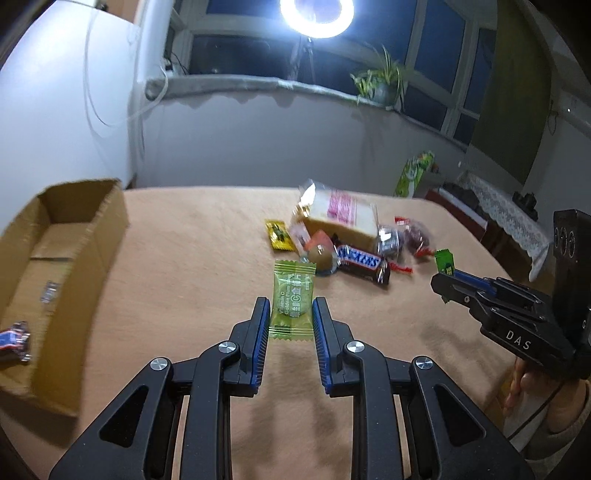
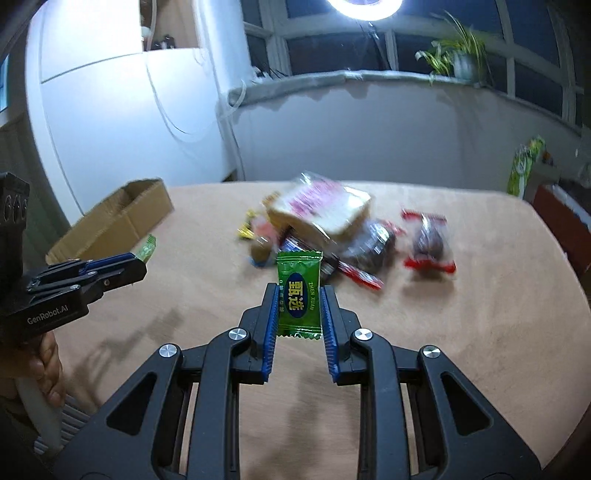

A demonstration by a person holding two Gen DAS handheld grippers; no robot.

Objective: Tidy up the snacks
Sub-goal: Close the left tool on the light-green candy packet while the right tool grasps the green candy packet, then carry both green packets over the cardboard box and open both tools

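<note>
My left gripper [image 1: 290, 310] is shut on a pale green plum candy packet [image 1: 291, 295], held above the tan table [image 1: 192, 266]. My right gripper [image 2: 298, 299] is shut on a dark green candy packet [image 2: 298, 291] with a blue oval label. Each gripper shows in the other's view: the right one [image 1: 443, 282] with its green packet [image 1: 444, 261] at the right, the left one [image 2: 142, 267] at the left. A snack pile lies beyond: a bagged bread slice [image 1: 341, 216], a Snickers bar [image 1: 360, 262], a yellow packet [image 1: 279, 236] and a red-ended dark sweet [image 2: 428, 245].
An open cardboard box [image 1: 88, 236] stands at the table's left and holds a wrapped sweet [image 1: 14, 339] and a small silver packet [image 1: 50, 291]. A person's hand [image 2: 48, 362] grips the left handle. A windowsill with a potted plant [image 1: 384, 79] and a ring light [image 1: 317, 14] lie behind.
</note>
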